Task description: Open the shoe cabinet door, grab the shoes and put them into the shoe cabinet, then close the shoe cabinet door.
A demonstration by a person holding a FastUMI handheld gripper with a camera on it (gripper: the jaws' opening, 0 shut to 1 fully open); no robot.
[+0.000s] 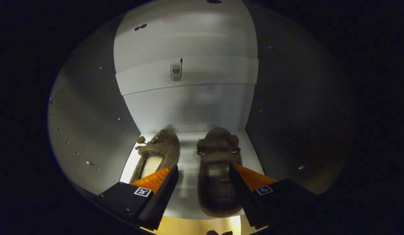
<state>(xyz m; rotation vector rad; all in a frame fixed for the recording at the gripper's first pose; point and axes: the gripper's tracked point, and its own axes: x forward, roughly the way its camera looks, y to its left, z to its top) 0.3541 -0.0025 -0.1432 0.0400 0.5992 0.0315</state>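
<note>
Shoe cabinet (91, 107) interior is seen across the whole frame, pale back panel (188, 107) at centre. Two furry slippers are set on its shelf, lower centre: right slipper (218, 182) between the fingers, left slipper (161, 151) beyond the left finger. Gripper (204, 182) is held spread, gripping nothing. A small metal fitting (176, 71) is seen upper centre.

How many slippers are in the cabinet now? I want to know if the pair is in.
2. One slipper lies by the cabinet's left wall, just beyond the left finger. The other slipper lies between the fingers of the open tongs. None seems hidden.
</note>
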